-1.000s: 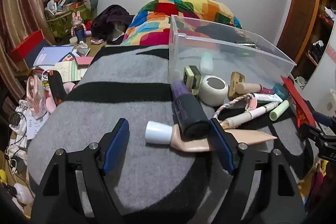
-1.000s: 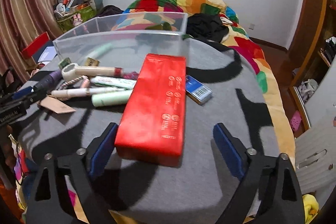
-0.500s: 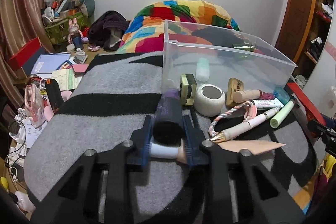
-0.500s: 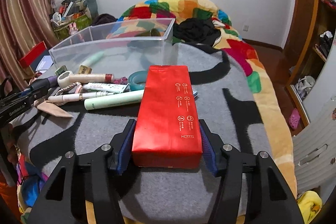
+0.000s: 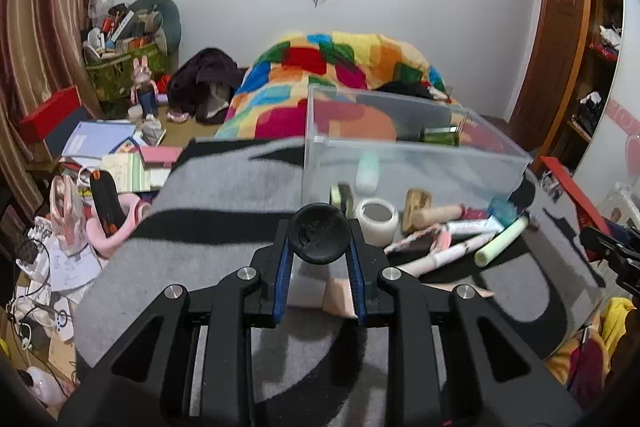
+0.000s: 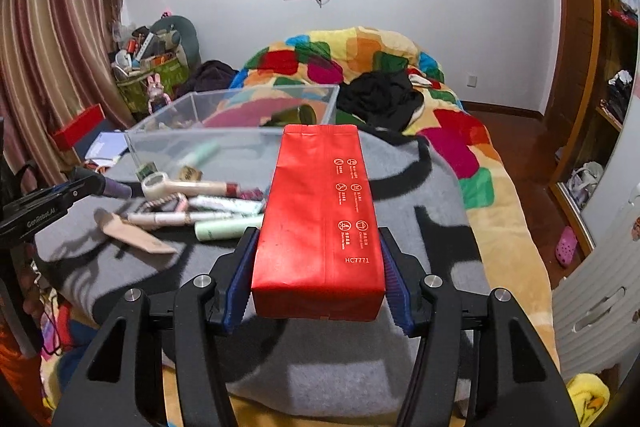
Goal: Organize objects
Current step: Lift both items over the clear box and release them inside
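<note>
Lift step: left gripper (image 5: 319, 267) clamps dark bottle (image 5: 319, 238), right gripper (image 6: 316, 277) clamps red pack (image 6: 320, 219); next, carry both into far clear bin (image 6: 192, 143).

The left tool (image 5: 319, 267) pointed forward and somewhat downward, its two black arms drawn close together, the blue pads (image 5: 282, 275) pressed on either side of a dark round-ended tube (image 5: 319, 238) that stood up between them. The right tool (image 6: 316, 279) pointed likewise forward and downward, its arms set wider, the ribbed blue pads (image 6: 394, 287) clamped against the long sides of a red box (image 6: 322, 215) carried lengthwise between them. In the right wrist view the left tool (image 6: 60, 193) showed at the left edge, seen side-on; in the left wrist view the right tool (image 5: 612, 251) showed at the right edge.
</note>
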Tool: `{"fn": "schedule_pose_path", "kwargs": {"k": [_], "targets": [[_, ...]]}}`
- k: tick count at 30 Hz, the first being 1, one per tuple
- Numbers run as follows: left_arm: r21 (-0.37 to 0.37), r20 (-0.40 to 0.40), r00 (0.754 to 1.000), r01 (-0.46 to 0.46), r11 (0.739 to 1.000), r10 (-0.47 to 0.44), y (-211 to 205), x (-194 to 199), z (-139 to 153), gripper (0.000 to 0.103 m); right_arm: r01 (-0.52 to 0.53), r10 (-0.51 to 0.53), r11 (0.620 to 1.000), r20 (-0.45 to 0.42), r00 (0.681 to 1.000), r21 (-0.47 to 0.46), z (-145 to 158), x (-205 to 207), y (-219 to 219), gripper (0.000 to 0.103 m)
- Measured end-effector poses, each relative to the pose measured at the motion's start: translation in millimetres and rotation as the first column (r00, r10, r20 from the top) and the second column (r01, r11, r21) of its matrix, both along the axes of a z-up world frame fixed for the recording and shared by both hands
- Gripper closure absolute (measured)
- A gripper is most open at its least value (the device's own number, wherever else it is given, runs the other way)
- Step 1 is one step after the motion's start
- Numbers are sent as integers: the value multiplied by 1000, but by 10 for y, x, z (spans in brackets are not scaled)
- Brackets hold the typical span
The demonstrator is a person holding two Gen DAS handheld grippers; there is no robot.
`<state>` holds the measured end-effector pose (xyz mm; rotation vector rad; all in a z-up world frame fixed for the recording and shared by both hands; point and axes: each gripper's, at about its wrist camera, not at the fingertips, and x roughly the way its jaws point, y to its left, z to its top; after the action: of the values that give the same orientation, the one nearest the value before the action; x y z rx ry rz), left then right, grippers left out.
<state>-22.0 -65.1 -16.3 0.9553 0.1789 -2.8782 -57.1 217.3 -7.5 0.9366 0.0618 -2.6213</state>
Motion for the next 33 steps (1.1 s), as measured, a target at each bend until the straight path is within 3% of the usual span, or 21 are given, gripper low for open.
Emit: {"fn": "schedule_pose_path", "kwargs": {"k": [16, 25, 33], "targets": [[-32, -146, 989, 35, 999, -39, 130, -250, 545, 78, -78, 75, 997, -94, 993, -26, 370, -370, -415, 50], [-21, -118, 992, 36, 999, -38, 127, -684, 479, 78, -79, 76, 995, -49, 996, -55, 347, -843, -617, 50], [4, -31, 998, 45, 999, -45, 121, -1046, 237, 78, -136, 139, 989, 63, 988, -56, 156, -1234, -854, 50]]}}
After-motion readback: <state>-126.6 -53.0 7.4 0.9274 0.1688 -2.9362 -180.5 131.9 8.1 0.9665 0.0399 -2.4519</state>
